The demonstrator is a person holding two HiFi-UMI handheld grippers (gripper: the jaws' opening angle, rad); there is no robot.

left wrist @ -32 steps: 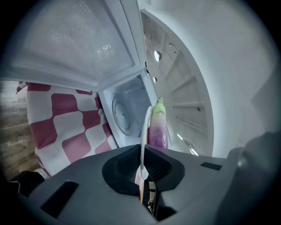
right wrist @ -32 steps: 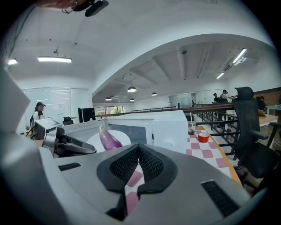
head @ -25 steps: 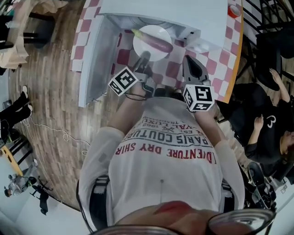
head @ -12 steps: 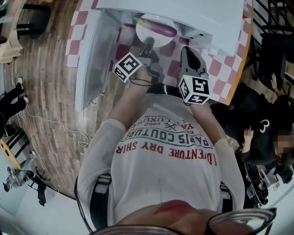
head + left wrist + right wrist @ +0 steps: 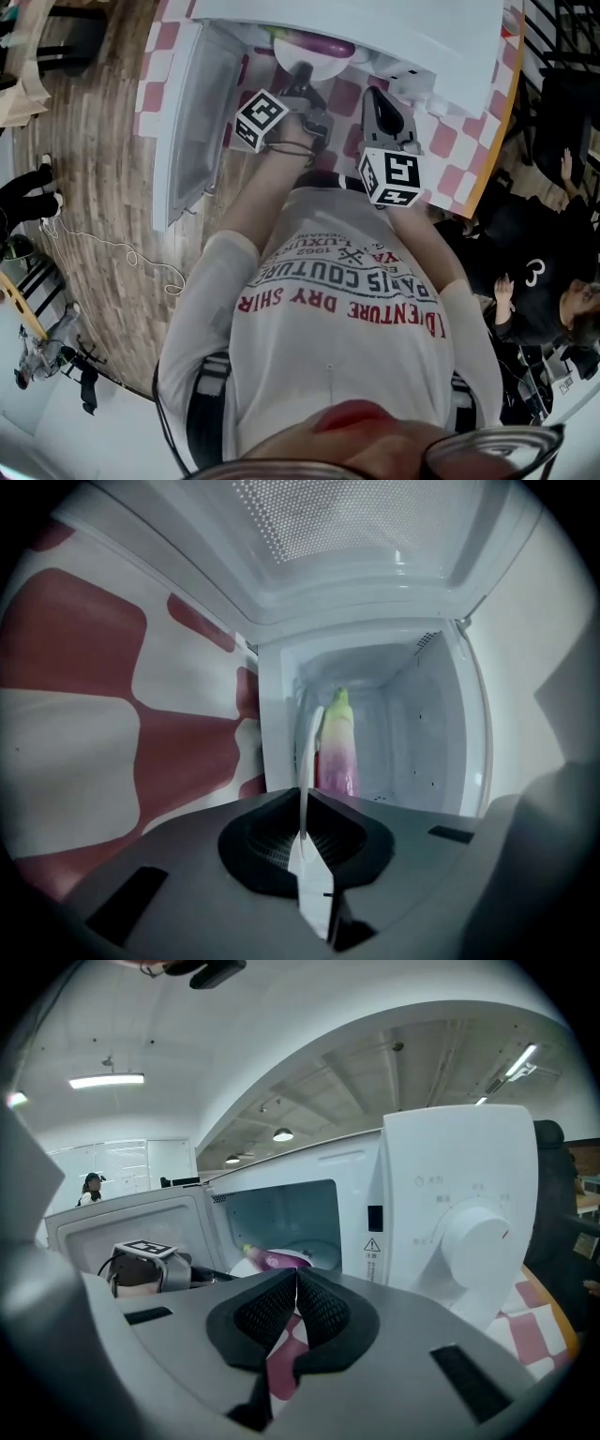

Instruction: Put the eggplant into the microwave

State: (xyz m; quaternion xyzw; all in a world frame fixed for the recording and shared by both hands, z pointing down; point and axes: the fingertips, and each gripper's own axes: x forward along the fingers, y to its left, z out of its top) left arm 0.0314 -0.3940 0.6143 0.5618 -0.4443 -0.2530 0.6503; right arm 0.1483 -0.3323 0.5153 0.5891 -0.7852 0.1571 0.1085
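Eggplant (image 5: 319,44), on a white plate (image 5: 306,752) pinched by the left tool (image 5: 302,808), lies inside the open microwave (image 5: 450,1176) at top centre; the right tool (image 5: 296,1283) is closed and empty, and setting down and release likely remain.

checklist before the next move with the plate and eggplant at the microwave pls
1. Microwave door swung open: ok.
2. Left tongs clamped on the plate rim: ok.
3. Eggplant resting on the plate: ok.
4. Plate fully inside the microwave: not ok, the gripped rim is at the opening.
5. Plate set down on the microwave floor: cannot tell.
6. Right tongs shut, empty, outside the opening: ok.
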